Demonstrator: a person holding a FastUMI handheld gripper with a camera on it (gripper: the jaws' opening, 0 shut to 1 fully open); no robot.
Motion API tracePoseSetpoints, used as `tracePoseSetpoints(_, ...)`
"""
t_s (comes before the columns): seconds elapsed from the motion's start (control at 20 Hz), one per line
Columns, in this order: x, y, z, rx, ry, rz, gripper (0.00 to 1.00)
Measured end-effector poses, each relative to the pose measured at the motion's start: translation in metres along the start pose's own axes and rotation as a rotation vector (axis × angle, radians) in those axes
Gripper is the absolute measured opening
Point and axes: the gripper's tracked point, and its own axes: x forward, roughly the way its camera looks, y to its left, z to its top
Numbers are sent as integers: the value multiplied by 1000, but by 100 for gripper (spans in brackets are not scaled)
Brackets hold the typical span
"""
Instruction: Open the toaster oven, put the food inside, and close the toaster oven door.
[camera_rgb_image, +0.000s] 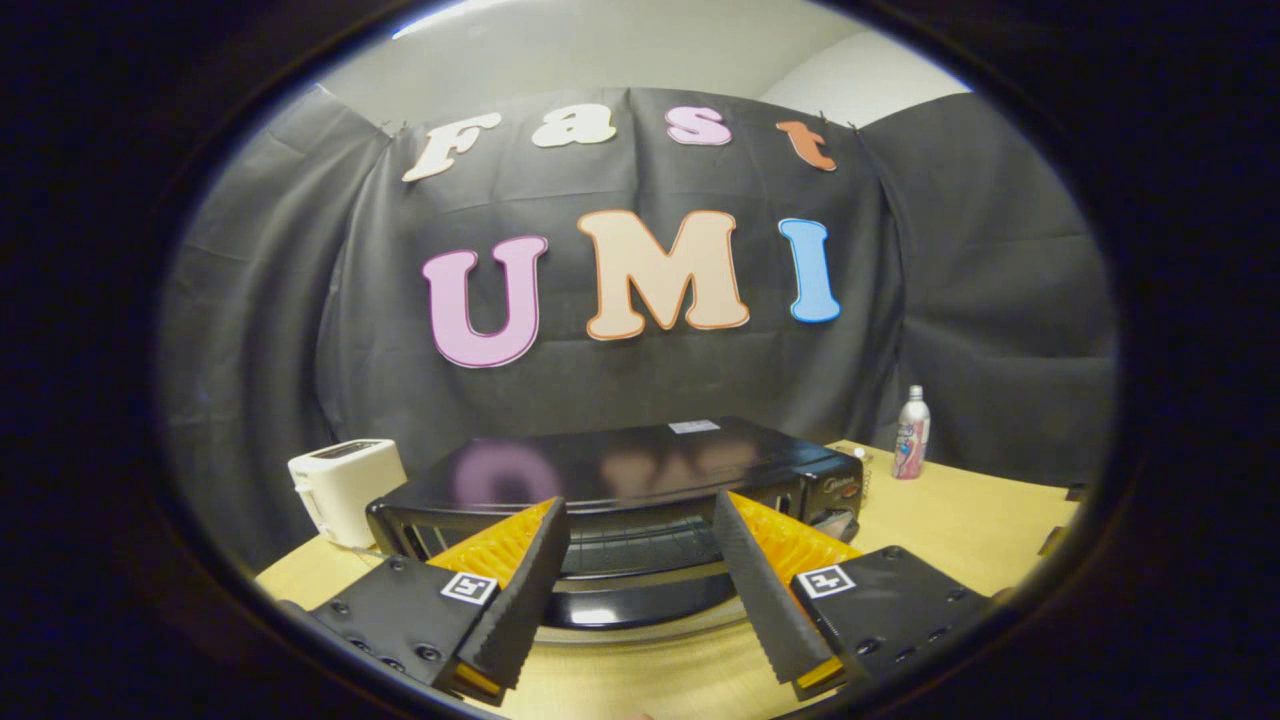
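A black toaster oven (640, 465) with a glossy top stands on the wooden table (950, 520), just ahead of my fingers. Its front faces me, and a wire rack (640, 548) shows inside it between the fingers. Below the rack a glossy black panel with a silvery edge (640, 612) reaches toward me; it looks like the door folded down. My gripper (640, 505) is open and level with the oven's front, with nothing between its fingers. The control end of the oven (840, 495) lies beyond the right finger.
A white pop-up toaster (345, 485) stands left of the oven near the table's edge. A pink and white bottle (910, 432) stands upright at the back right. Bare tabletop stretches to the right of the oven.
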Motion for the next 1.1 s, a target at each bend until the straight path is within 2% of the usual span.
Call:
tracePoseSetpoints(0.3,-32,-10,-21,-28,100,-32,93)
tracePoseSetpoints(0.55,-57,-22,-52,-72,215,-106,93)
tracePoseSetpoints(0.85,-80,-34,-102,-108,398,-115,93)
tracePoseSetpoints(1.1,-86,-38,-132,-43,471,-102,93)
